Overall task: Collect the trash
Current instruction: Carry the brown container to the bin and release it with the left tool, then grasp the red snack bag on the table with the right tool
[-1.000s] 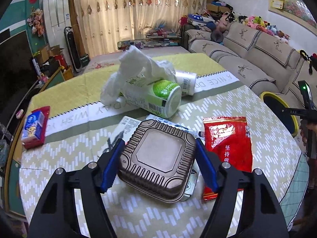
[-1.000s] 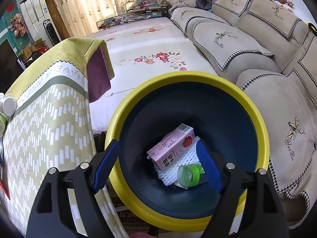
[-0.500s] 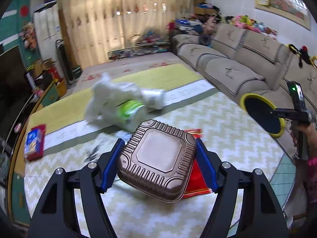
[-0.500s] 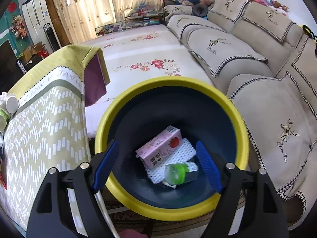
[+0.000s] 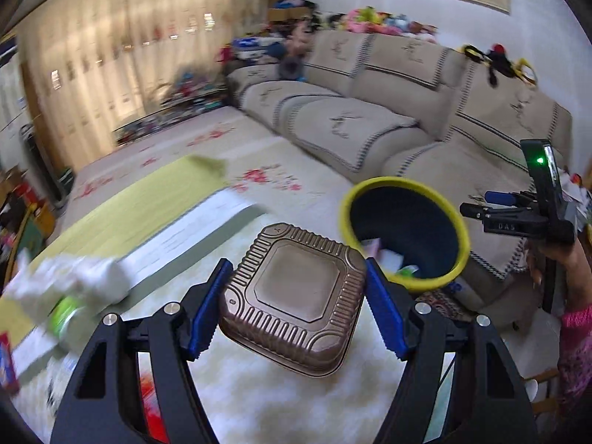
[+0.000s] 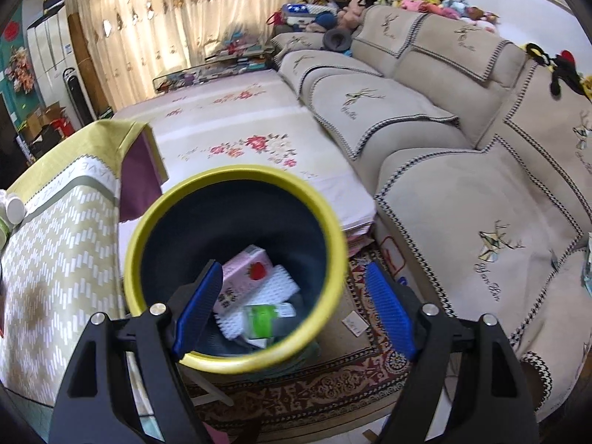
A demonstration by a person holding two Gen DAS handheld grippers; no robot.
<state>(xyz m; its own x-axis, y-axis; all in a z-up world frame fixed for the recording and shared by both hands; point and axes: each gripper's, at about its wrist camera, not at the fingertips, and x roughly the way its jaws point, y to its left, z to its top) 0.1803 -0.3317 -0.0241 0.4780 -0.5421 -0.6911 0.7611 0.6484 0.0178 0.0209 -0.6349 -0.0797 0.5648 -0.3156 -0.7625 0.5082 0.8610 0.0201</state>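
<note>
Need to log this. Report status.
Left gripper shut on brown foil tray, short of yellow-rimmed bin. Right gripper open, empty, above bin. Nothing between.

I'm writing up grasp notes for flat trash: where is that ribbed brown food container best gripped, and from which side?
Across two opposite ribbed side walls of the brown container, coming in level with its rim. It is shallow and square, so flat pads seat there, as the left gripper shows.
</note>
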